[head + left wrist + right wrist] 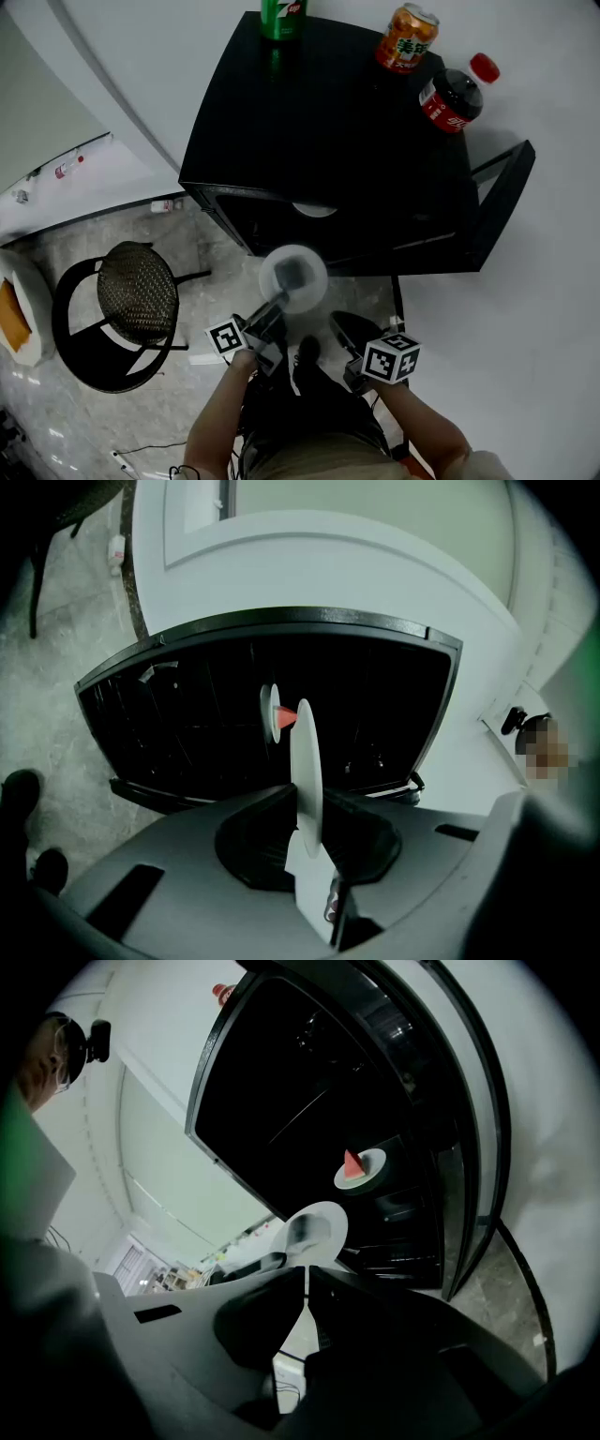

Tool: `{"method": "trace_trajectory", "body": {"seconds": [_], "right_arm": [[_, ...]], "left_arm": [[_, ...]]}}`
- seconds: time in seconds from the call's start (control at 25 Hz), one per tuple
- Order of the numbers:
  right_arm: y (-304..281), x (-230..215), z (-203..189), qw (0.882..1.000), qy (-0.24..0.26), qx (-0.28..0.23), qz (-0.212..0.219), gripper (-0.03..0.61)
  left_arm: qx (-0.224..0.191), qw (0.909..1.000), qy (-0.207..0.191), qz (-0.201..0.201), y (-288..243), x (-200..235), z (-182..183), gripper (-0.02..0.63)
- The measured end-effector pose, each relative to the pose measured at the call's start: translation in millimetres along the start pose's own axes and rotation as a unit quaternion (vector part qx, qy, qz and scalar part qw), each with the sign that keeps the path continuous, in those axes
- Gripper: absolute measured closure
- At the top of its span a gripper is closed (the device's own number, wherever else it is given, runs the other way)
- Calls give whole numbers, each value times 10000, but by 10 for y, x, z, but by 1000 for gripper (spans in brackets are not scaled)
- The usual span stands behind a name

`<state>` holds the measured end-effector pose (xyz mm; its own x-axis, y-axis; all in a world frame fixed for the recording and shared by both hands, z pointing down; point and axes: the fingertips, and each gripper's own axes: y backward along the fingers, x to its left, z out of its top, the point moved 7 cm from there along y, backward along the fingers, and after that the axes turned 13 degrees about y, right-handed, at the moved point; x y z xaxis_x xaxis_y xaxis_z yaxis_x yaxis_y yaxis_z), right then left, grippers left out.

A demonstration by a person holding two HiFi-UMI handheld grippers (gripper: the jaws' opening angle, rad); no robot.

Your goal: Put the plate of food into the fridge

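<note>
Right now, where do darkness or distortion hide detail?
Head view: the fridge interior is black, the held plate washed pale. Left gripper view: fisheye bend, dark corners. Right gripper view: stronger bend, black rim; only the red food reads inside.

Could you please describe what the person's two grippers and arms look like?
Both the left gripper and the right gripper have black jaws on grey moulded bodies, each carrying a white cube with black square markers. The forearms are bare; a pale sleeve shows high on the right arm.
</note>
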<state>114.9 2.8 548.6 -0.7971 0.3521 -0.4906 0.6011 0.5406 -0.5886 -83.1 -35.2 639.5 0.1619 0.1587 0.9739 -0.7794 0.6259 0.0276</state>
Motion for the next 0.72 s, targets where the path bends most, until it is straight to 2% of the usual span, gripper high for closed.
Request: {"method": "trace_trajectory", "body": {"seconds": [0.32,0.72], "right_arm": [[-107,107,-171,9971,617,421,152,555],[-252,63,-337,9959,633,600,248,555]], "left_arm": [[-168,9999,-10,33,-196,397,254,574],[-156,9995,66,272,-355,830,460,574]]}}
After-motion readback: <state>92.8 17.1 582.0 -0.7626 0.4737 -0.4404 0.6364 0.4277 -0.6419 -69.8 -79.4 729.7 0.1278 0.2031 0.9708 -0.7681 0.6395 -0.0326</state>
